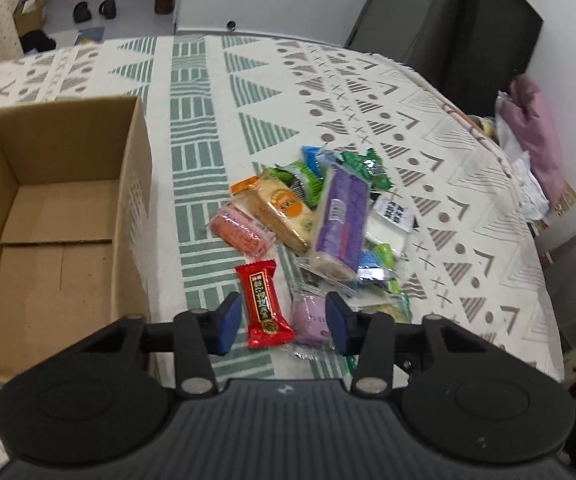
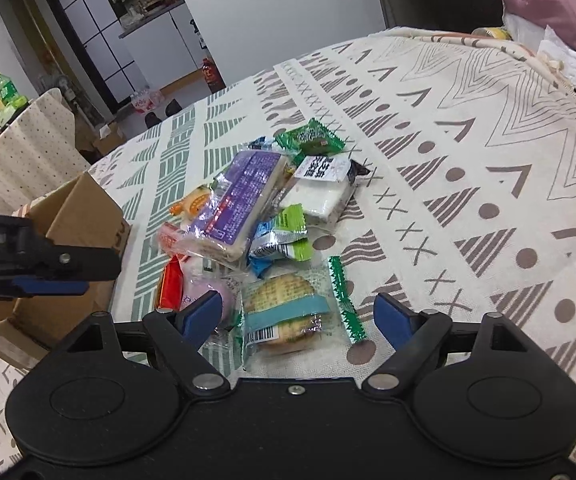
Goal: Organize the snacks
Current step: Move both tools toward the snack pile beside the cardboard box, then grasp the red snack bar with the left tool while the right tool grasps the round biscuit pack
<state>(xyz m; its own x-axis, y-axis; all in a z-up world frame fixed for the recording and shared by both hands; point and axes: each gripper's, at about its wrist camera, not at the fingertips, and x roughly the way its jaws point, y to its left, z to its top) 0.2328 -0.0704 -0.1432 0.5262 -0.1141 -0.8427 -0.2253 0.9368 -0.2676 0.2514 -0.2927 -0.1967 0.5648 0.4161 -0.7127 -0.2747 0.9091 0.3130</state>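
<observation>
Two grippers, both with jaws spread and nothing between the pads. My left gripper (image 1: 284, 322) hangs over the near edge of the snack pile (image 1: 312, 224), its blue pads either side of the red packet (image 1: 265, 304) and the pale purple packet (image 1: 311, 318), which lie side by side on the desk's patterned cloth (image 1: 428, 92). That framing suits a pick of the red one, I judge, since it sits loose at the pile's left edge, nearest the cardboard box (image 1: 134, 184). The box stands open and empty just left of the pile, so each carry is short. My right gripper (image 2: 299, 316) is wide apart around the round cracker in clear wrap (image 2: 284, 308), which lies by itself near the pile's near side, easy to take without disturbing the stacked purple bar (image 2: 244, 196).
</observation>
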